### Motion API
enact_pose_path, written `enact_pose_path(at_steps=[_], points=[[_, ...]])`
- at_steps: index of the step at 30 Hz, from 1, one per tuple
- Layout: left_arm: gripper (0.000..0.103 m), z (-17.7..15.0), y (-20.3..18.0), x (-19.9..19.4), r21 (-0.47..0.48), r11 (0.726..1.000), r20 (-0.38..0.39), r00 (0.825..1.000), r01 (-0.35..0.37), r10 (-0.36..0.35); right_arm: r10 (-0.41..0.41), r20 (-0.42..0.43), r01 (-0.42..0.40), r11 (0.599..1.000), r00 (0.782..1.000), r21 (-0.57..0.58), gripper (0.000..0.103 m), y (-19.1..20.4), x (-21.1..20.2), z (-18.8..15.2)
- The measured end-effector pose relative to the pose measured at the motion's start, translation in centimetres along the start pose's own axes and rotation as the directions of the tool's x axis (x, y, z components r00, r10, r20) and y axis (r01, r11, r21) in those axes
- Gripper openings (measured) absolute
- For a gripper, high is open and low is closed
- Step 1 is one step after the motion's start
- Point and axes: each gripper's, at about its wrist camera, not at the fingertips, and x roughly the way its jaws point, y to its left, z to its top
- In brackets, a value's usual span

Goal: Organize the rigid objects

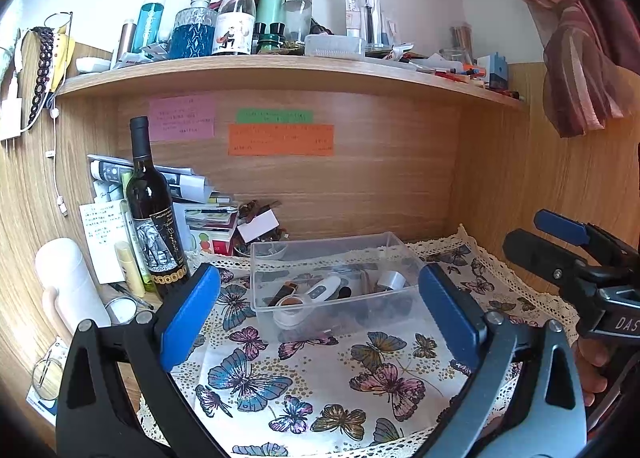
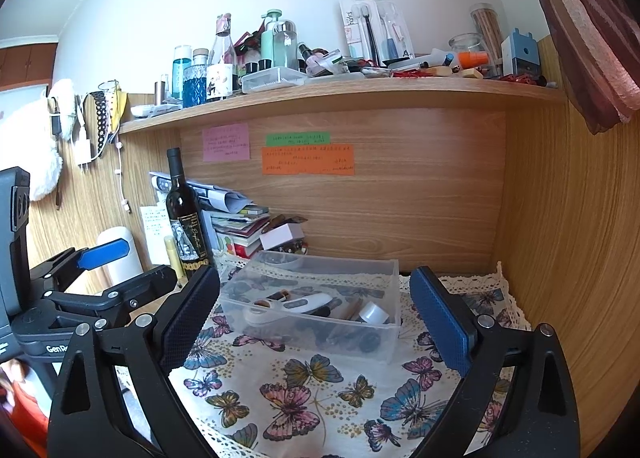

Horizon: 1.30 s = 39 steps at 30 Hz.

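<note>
A clear plastic box (image 1: pixel 336 254) (image 2: pixel 320 270) stands on the butterfly cloth (image 1: pixel 304 378) (image 2: pixel 312 390) at the back of the desk. It holds a white thermometer-like device (image 1: pixel 324 286) (image 2: pixel 308 302), a small white cylinder (image 1: pixel 391 280) (image 2: pixel 373 313) and several dark small items. My left gripper (image 1: pixel 320 314) is open and empty, in front of the box. My right gripper (image 2: pixel 316 318) is open and empty, also in front of the box. Each gripper shows at the edge of the other's view.
A dark wine bottle (image 1: pixel 154 213) (image 2: pixel 186 217) stands left of the box, beside papers, books and a white bottle (image 1: pixel 68 282). A wooden shelf (image 1: pixel 280 71) (image 2: pixel 340 93) above is crowded with bottles and small items. Wooden walls close the left, back and right sides.
</note>
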Motion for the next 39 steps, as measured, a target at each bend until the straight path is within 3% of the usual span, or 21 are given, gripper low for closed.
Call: enact_pose_path(at_steps=[39], points=[[0.101, 0.08, 0.12, 0.0, -0.016, 0.999, -0.005, 0.999, 0.037, -0.037, 0.005, -0.006, -0.005, 1.0, 1.0, -0.003, 0.098, 0.32, 0.16, -0.04]])
